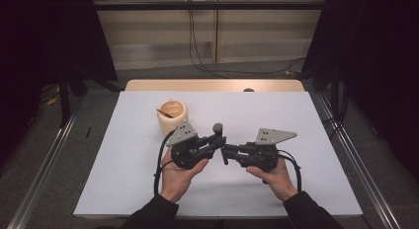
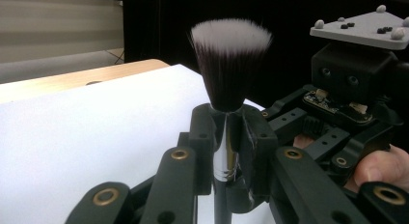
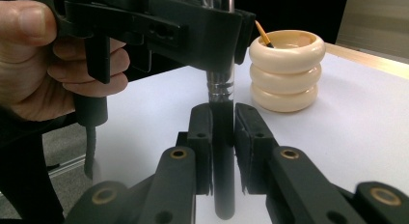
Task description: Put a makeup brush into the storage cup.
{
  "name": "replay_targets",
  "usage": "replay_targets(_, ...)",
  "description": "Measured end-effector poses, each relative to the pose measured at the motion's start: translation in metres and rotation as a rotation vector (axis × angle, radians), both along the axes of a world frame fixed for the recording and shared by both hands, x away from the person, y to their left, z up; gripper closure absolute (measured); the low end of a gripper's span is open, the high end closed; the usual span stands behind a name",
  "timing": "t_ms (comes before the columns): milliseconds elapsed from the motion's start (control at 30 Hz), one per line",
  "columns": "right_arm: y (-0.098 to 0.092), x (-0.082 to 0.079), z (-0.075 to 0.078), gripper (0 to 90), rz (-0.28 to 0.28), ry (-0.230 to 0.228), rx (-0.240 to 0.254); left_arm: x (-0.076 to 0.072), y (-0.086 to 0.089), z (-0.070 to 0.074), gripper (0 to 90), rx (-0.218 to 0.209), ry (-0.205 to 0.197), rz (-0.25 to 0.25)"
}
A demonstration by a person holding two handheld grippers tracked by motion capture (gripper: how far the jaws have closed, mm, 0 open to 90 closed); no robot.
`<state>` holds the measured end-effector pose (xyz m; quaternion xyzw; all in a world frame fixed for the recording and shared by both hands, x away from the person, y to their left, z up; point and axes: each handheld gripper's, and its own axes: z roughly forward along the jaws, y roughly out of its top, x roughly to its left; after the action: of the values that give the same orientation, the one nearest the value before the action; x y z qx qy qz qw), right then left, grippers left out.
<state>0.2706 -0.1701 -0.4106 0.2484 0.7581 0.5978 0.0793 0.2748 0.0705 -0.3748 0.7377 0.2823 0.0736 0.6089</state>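
A makeup brush [image 1: 217,128] with a dark, white-tipped head [image 2: 230,60] stands upright between both grippers, over the white table. My left gripper [image 1: 219,139] is shut on its shiny metal ferrule [image 2: 225,151], pads pressed on both sides. Lower down, my right gripper [image 1: 226,151] grips the black handle [image 3: 224,151], its pads close against it. The handle's end hangs just above the table. In the right gripper view the left gripper [image 3: 159,26] and its hand cross the top. The left gripper view has the right gripper [image 2: 347,89] at its right.
A cream ribbed cup [image 1: 172,116] stands on the white table cover [image 1: 296,115] behind my left hand, with a thin orange-tipped stick [image 3: 264,33] leaning in it. A wooden strip [image 1: 212,85] borders the far edge. Dark curtains and metal rails flank the table.
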Motion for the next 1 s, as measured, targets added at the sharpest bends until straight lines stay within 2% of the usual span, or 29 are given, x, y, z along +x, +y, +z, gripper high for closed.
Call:
replay_targets(33,0.000,0.000,0.000,72.9,-0.006,0.000,0.001,-0.001,0.000,0.000,77.8,-0.002,0.004,0.015)
replay_targets(67,-0.001,0.000,0.000,72.2,-0.007,0.001,0.004,0.000,0.000,0.000,77.8,-0.009,0.002,-0.004)
replay_targets(133,-0.001,0.000,0.000,66.2,-0.006,0.003,0.000,-0.001,-0.001,0.000,77.7,-0.005,0.006,0.014)
replay_targets(200,-0.001,-0.001,0.000,64.8,0.003,0.003,0.003,0.000,0.000,0.000,77.7,-0.002,0.002,-0.005)
replay_targets(367,-0.004,-0.002,0.002,51.2,-0.004,-0.008,0.008,0.000,0.000,0.000,77.7,0.002,0.001,-0.005)
replay_targets(500,-0.005,-0.003,0.002,39.3,-0.025,-0.008,-0.002,-0.001,0.001,0.001,77.7,0.014,-0.002,0.019)
replay_targets(567,-0.005,-0.003,0.002,35.0,-0.025,-0.013,-0.001,0.001,0.002,0.000,77.7,0.007,-0.005,-0.003)
replay_targets(700,-0.007,-0.002,0.002,24.4,-0.030,-0.015,0.009,0.001,0.003,0.001,77.7,0.018,-0.002,0.021)
replay_targets(800,-0.009,-0.002,0.003,12.8,-0.044,-0.009,0.021,0.002,0.004,0.002,77.7,0.009,-0.008,0.005)
replay_targets(833,-0.010,-0.001,0.003,11.9,-0.047,-0.006,0.023,0.001,0.004,0.003,77.7,0.016,-0.005,0.020)
replay_targets(900,-0.012,-0.002,0.004,10.8,-0.046,-0.033,0.015,0.002,0.007,0.003,77.7,0.015,-0.009,0.004)
replay_targets(933,-0.013,-0.003,0.004,8.9,-0.041,-0.033,0.019,0.001,0.007,0.004,77.7,0.019,-0.008,0.024)
replay_targets(1000,-0.015,-0.003,0.005,7.3,-0.052,-0.041,0.018,0.001,0.007,0.005,77.7,0.013,-0.010,0.024)
